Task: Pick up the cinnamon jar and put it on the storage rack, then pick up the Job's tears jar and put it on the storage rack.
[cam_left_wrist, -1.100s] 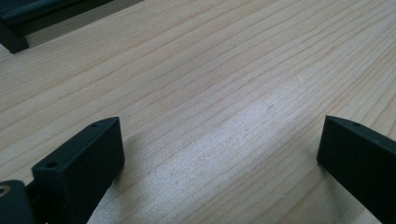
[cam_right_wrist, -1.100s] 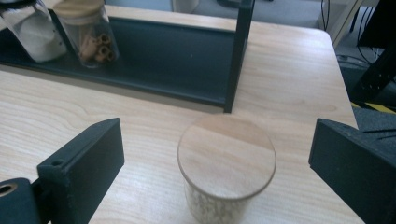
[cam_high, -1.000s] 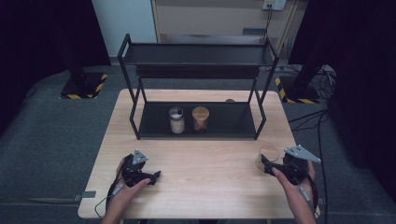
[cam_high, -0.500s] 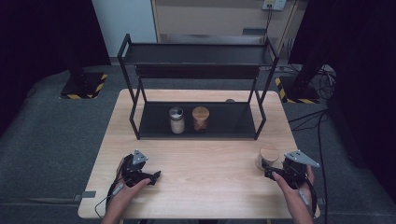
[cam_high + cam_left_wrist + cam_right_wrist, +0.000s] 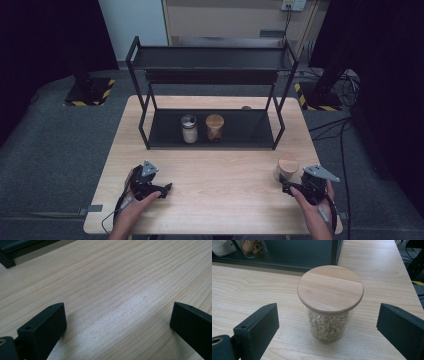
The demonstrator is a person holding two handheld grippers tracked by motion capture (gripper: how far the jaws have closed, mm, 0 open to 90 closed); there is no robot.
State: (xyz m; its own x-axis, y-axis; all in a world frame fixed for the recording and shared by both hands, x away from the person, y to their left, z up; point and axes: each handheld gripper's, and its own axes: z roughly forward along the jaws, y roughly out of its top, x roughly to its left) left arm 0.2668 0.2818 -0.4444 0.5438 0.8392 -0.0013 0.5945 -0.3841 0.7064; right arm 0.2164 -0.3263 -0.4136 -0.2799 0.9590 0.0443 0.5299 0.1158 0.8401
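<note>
1. The nut jar (image 5: 330,305), a glass jar with a flat wooden lid and pale chopped nuts inside, stood upright on the wooden surface (image 5: 225,170) near its right front corner, just in front of the black shelf rack (image 5: 212,90).
2. The right tongs (image 5: 328,327) stood wide, one jaw on each side of the jar and both well clear of the glass; nothing was gripped. From the high view the same jar (image 5: 286,166) sat just beside the right tongs (image 5: 286,186), towards the rack.
3. The left tongs (image 5: 117,322) were also wide and held nothing, with bare wood grain between the jaws; in the high view they rested low over the near left part of the surface (image 5: 162,189).
4. On the rack's lower shelf stood two other jars, one with a metal lid (image 5: 189,128) and one with a wooden lid (image 5: 215,127), close together.
5. By my reading, the step in hand was the approach to the nut jar, with the grasp not yet made.
6. The next move would call for pushing the right tongs forward until the jaws flanked the glass below the lid, then closing squarely and firmly, since smooth glass could slip or tip.
</note>
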